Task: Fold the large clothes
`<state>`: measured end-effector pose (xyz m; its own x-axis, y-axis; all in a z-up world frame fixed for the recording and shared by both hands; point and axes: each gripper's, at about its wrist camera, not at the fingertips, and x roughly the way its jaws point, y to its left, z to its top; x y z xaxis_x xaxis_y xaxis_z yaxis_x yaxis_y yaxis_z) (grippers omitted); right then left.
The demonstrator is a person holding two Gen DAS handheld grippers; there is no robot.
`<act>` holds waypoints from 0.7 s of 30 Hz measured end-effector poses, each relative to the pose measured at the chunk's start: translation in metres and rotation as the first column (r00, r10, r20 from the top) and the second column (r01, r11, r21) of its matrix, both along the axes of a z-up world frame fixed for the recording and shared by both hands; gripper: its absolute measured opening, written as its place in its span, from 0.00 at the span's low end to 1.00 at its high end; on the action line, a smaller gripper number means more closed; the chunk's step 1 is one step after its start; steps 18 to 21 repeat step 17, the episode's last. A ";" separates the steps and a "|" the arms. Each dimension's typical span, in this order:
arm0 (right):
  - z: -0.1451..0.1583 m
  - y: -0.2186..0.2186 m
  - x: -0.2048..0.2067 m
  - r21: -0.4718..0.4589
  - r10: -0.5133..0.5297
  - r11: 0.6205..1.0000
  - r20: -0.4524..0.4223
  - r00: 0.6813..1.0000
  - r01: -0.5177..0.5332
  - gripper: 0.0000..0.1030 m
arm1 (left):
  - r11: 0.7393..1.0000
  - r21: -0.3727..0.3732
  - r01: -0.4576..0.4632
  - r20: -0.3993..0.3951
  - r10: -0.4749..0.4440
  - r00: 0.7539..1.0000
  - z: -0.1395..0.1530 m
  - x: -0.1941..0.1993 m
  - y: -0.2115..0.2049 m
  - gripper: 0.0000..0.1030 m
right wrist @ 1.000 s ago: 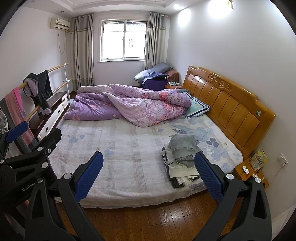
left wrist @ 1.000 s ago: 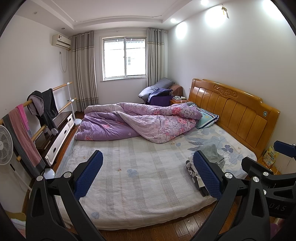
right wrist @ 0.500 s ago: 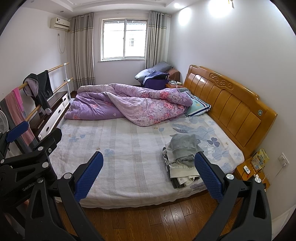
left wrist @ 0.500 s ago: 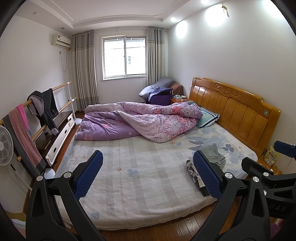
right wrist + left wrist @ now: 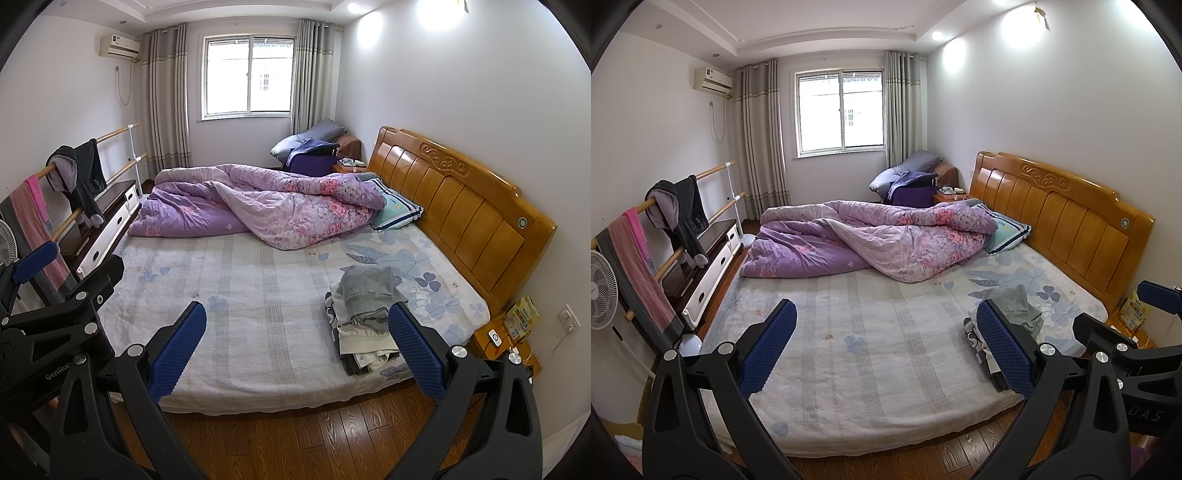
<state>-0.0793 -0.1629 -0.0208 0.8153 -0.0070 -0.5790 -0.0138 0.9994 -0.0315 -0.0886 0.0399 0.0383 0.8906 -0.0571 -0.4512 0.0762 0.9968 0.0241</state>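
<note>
Readable lettering on gripper frames and one garment

"GenRob", cut off, marks the left gripper [image 5: 55, 373] frame; "DAS" marks the right gripper [image 5: 1150, 415] frame; a white garment [image 5: 354, 326] shows small print, roughly "ALL THINGS", unclear.

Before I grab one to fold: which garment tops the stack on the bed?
The grey garment. It lies on top of the stack of clothes near the headboard; the white printed one and darker layers sit beneath it.

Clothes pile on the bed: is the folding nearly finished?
Some looks done: a folded clothes pile sits on the bed near the headboard. Nothing is in hand; the left hand-held gripper and right hand-held gripper are open and empty. The dark jacket hangs unfolded.
</note>
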 end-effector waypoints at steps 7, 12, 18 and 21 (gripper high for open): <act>-0.002 0.005 -0.001 0.005 0.003 1.000 -0.005 1.000 -0.003 0.92 | 1.000 0.001 0.000 -0.002 0.000 1.000 -0.002 0.001 0.004 0.95; -0.002 0.004 0.000 0.007 0.001 1.000 -0.008 1.000 -0.001 0.92 | 1.000 0.000 0.004 -0.005 -0.004 1.000 -0.001 0.003 0.005 0.95; -0.006 0.011 0.000 0.015 0.007 1.000 -0.021 1.000 -0.007 0.92 | 1.000 -0.014 -0.001 -0.031 0.001 1.000 -0.010 0.000 0.010 0.95; -0.006 0.011 0.000 0.015 0.007 1.000 -0.021 1.000 -0.007 0.92 | 1.000 -0.014 -0.001 -0.031 0.001 1.000 -0.010 0.000 0.010 0.95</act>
